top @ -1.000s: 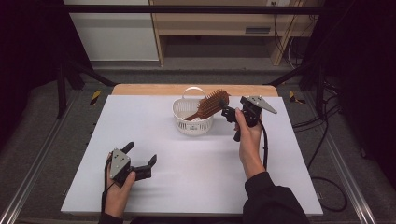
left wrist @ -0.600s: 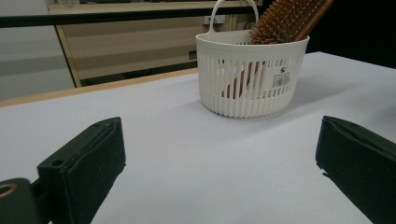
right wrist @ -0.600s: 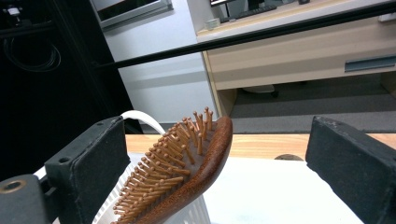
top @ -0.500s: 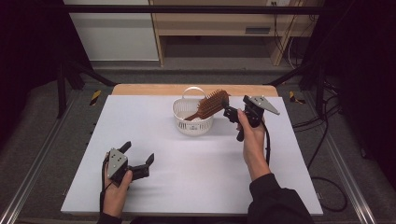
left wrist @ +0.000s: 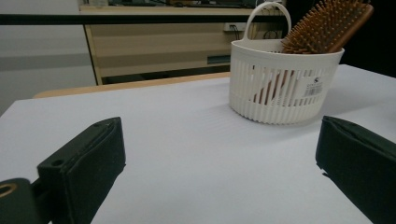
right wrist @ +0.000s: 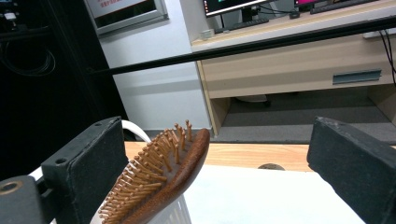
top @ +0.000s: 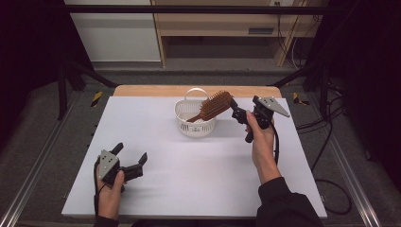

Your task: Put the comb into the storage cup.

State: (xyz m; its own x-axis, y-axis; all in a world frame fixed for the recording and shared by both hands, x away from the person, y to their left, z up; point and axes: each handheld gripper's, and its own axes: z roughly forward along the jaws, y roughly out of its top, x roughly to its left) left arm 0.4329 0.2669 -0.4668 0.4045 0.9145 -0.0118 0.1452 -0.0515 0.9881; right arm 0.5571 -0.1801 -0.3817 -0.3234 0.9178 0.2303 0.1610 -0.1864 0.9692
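Hairbrush (top: 213,106) | propped in basket (top: 194,129) | just beside wide-apart right gripper (top: 240,126)

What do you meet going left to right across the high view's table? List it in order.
Left tongs → white basket → wooden hairbrush leaning out of the basket → right tongs, jaws open beside the brush head.

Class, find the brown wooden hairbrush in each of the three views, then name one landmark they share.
High view: brown wooden hairbrush centre, leaning from the basket.
Left gripper view: top right, above the basket rim.
Right gripper view: bottom left, beside the left jaw.
Shared landmark: white slatted plastic basket.
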